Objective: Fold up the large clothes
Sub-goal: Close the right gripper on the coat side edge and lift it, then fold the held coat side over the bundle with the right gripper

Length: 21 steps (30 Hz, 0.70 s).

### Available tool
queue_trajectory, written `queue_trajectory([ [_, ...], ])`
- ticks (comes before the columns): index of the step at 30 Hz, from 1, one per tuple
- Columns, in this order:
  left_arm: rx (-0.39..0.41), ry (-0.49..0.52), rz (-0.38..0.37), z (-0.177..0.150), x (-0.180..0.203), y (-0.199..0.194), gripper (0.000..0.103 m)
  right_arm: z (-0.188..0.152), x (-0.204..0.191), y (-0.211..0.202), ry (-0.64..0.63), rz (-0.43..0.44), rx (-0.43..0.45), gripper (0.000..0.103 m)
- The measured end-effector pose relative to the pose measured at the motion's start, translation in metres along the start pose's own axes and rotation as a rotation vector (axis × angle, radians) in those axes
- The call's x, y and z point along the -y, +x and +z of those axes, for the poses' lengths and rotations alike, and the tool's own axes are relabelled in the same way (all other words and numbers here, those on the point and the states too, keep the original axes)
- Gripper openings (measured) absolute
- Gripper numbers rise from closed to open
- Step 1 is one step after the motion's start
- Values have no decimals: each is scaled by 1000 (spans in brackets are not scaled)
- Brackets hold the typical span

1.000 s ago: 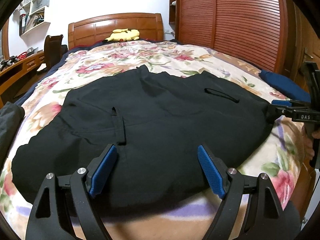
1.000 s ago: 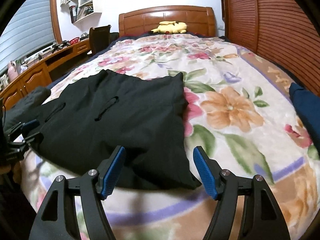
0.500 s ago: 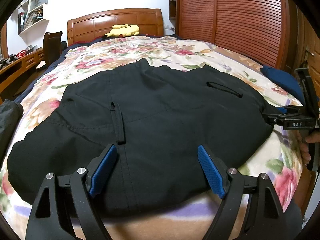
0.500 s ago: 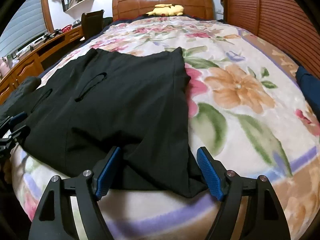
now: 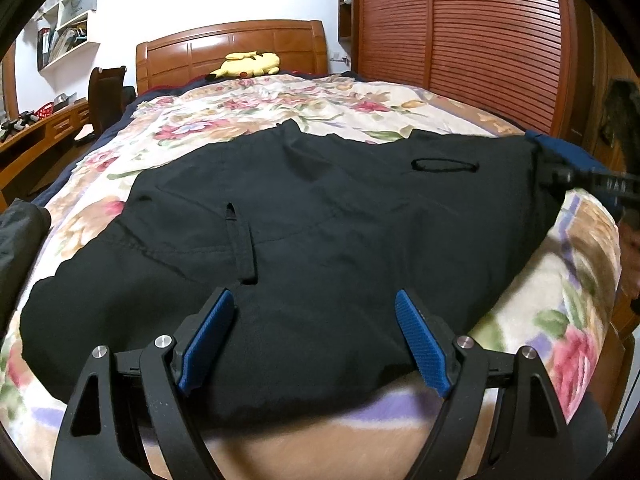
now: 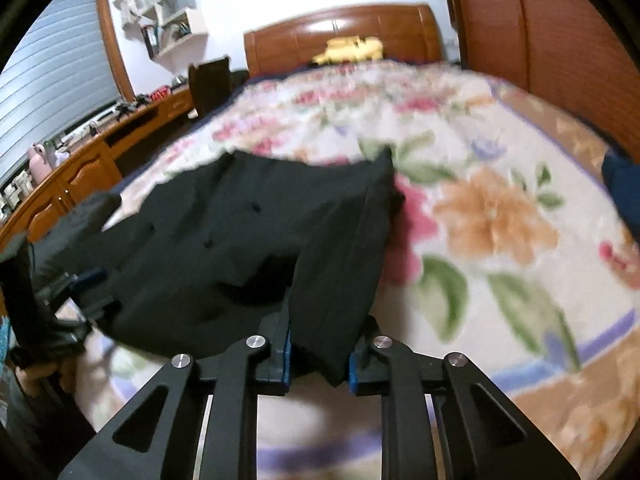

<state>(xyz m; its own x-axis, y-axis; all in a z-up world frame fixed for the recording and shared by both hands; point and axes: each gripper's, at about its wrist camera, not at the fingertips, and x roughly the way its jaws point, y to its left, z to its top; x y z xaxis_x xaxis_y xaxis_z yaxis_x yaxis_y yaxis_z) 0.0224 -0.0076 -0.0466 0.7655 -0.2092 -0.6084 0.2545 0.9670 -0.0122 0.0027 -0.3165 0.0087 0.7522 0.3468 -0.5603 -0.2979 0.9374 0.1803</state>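
Currently the black garment (image 5: pixel 320 232) lies spread on the bed (image 5: pixel 280 112), near its foot edge, over a floral blanket.

Right hand-held gripper (image 6: pixel 319 364): jaws have just been closing and are now clamped on the garment's near right corner; cloth bunches up between the blue pads (image 6: pixel 285 354). Right view is blurred, so depth of bite can't be confirmed. In the left view this corner looks drawn taut toward the gripper.

Left hand-held gripper (image 5: pixel 316 340): jaws apart, low over the near hem w/ cloth lying between them, pads not pressing. Nothing held.

Risks, as judged:
- One-sided hold. If the right lifts before the left clamps, the garment would prob. drag and skew across the blanket, spoiling the fold line.
- Shallow or bunched bite on the right; cloth could slip out under pull.
- Left jaws sit close to a belt loop (image 5: pixel 242 248); closing there may snag the loop or catch only one layer.
- Blanket may get pinched along w/ the hem.
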Motion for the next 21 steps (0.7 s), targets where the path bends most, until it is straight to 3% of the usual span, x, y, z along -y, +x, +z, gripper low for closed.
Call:
queue_trajectory([
  [7,43,5,7,-7,-23,-31,84,25,-42,-15,-119,-2,82,15],
  [21,129,-126,80,-31,-109,-91,84,41,-170,2,-381,126,172,14],
])
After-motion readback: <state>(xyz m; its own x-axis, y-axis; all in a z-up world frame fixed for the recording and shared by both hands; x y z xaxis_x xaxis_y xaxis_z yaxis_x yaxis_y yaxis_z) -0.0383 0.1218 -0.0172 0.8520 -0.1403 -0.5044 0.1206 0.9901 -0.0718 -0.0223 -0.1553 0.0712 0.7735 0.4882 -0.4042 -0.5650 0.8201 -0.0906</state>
